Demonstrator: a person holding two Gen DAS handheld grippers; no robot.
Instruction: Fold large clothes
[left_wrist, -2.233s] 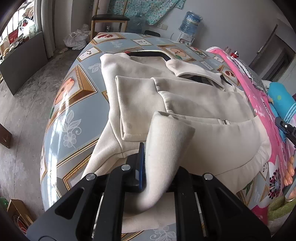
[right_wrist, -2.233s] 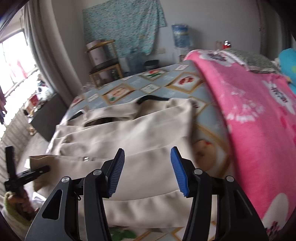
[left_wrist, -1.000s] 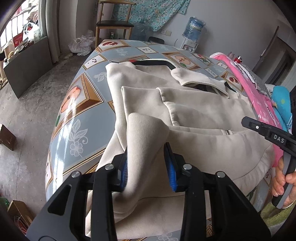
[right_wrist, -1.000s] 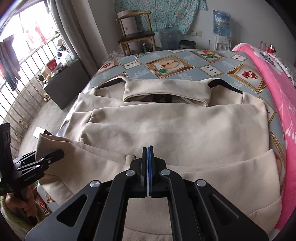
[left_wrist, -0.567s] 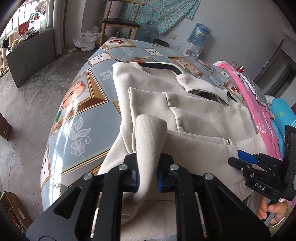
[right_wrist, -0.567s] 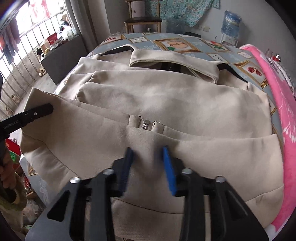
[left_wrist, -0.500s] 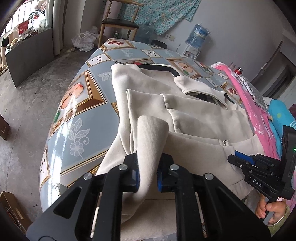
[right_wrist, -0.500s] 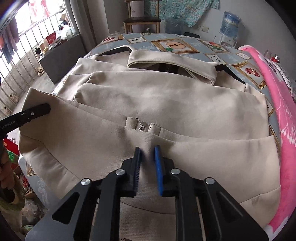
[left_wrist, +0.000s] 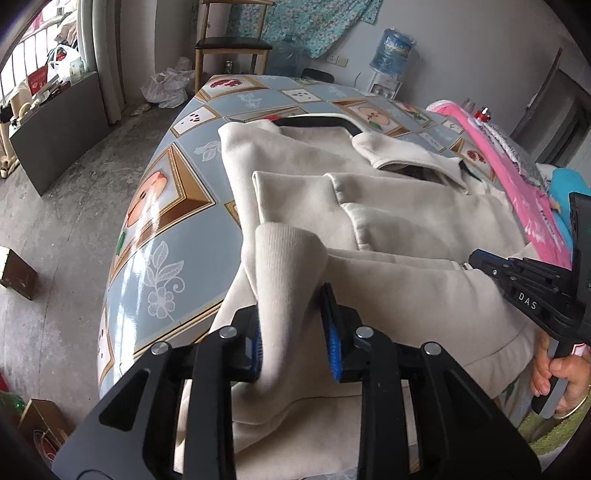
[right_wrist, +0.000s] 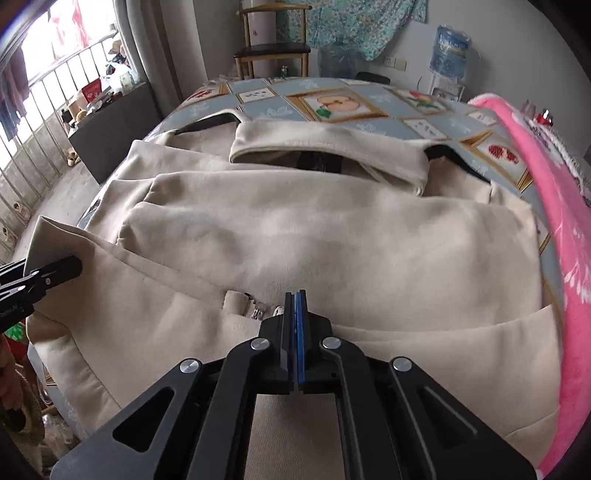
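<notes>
Fabric of the cream jacket, spread on the tablecloth, fills the left view; the left gripper clamps its ribbed hem at six o'clock, jaws just eased wider. Right view: right gripper pinched tight at the zipper. Lift both evenly toward twelve o'clock.

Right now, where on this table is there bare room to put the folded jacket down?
Bare tablecloth lies left of the jacket, out to the table's edge, and beyond its collar toward the chair. The pink blanket crowds the right side.
</notes>
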